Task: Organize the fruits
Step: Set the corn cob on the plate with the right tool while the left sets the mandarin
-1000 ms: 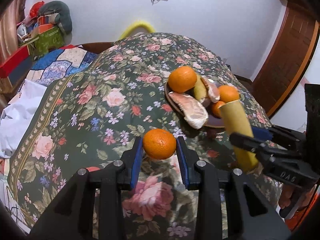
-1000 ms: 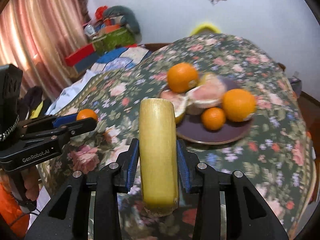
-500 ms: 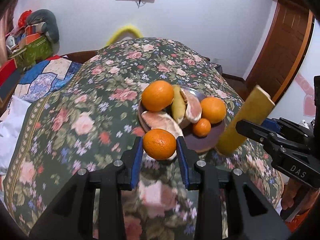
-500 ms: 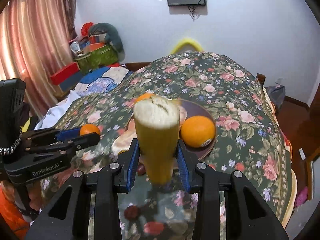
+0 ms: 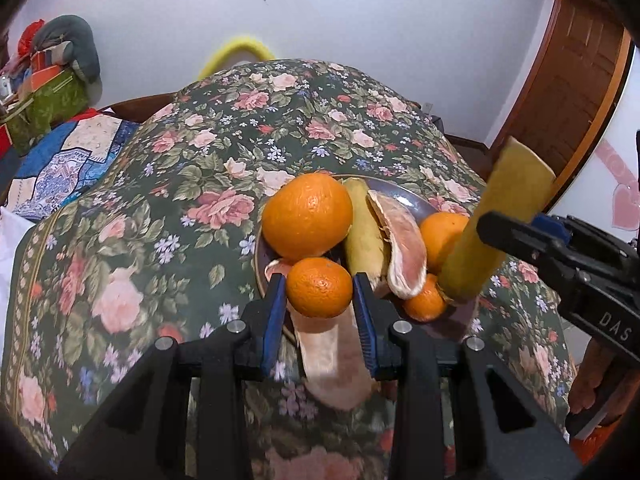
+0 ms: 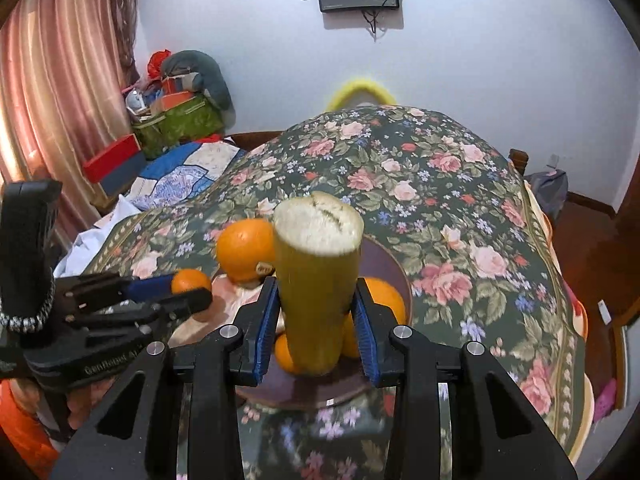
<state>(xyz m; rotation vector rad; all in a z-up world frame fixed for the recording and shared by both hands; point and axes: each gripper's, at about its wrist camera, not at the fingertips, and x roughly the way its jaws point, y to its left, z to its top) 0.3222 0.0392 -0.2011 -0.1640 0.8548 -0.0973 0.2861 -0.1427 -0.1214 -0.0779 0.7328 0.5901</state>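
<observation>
Change since the earlier frames: both tongs have travelled from the near edge of the surface to the plate, each carrying its fruit along; the yellow stalk has tipped from lying flat to standing steep.

Surface (image 5: 132, 216): covered in a dark green floral cloth, rounded far edge toward the white wall.

Left tongs (image 5: 319, 289): clamped on a small orange (image 5: 319, 287), blue pads pressing both its sides. It hangs over the near left rim of the plate, above a pale pink pomelo wedge (image 5: 334, 364) that overhangs that rim.

Plate (image 5: 404, 197): dark, brownish, set toward the right half of the surface. Contents, left to right:
- large orange (image 5: 307, 216), at the far left of the plate;
- yellow-green peel piece (image 5: 362, 236), leaning against it;
- second pomelo wedge (image 5: 402, 250), pink flesh outward;
- little orange (image 5: 425, 302), near rim;
- medium orange (image 5: 442, 236), right side, partly hidden by the stalk.

Right tongs (image 6: 316, 312): clamped on a thick yellow stalk (image 6: 316, 280) with a pale cut top, held steeply. In the left wrist view its lower end meets the plate's near right rim beside the little orange.
</observation>
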